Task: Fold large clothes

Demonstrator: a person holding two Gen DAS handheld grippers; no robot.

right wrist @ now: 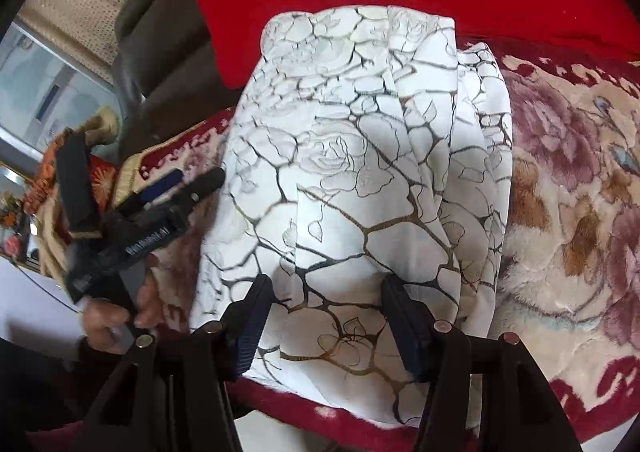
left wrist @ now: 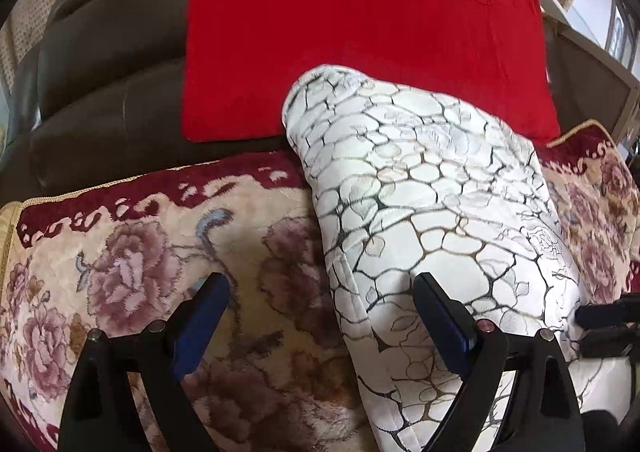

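A white garment with a black and gold crackle and rose print (left wrist: pixel 432 188) lies folded into a long strip on a floral blanket (left wrist: pixel 160 252). It also shows in the right wrist view (right wrist: pixel 360 156), with several overlapping layers. My left gripper (left wrist: pixel 320 288) is open at its left edge, one finger over the blanket, the other over the garment. My right gripper (right wrist: pixel 326 288) is open over the garment's near end. The left gripper (right wrist: pixel 152 204) also shows at the left of the right wrist view, held in a hand.
A red cushion (left wrist: pixel 360 32) leans on the brown sofa back (left wrist: pixel 104 64) behind the garment. The blanket (right wrist: pixel 568 212) with its dark red border covers the seat. A table edge (left wrist: pixel 600 64) stands at far right.
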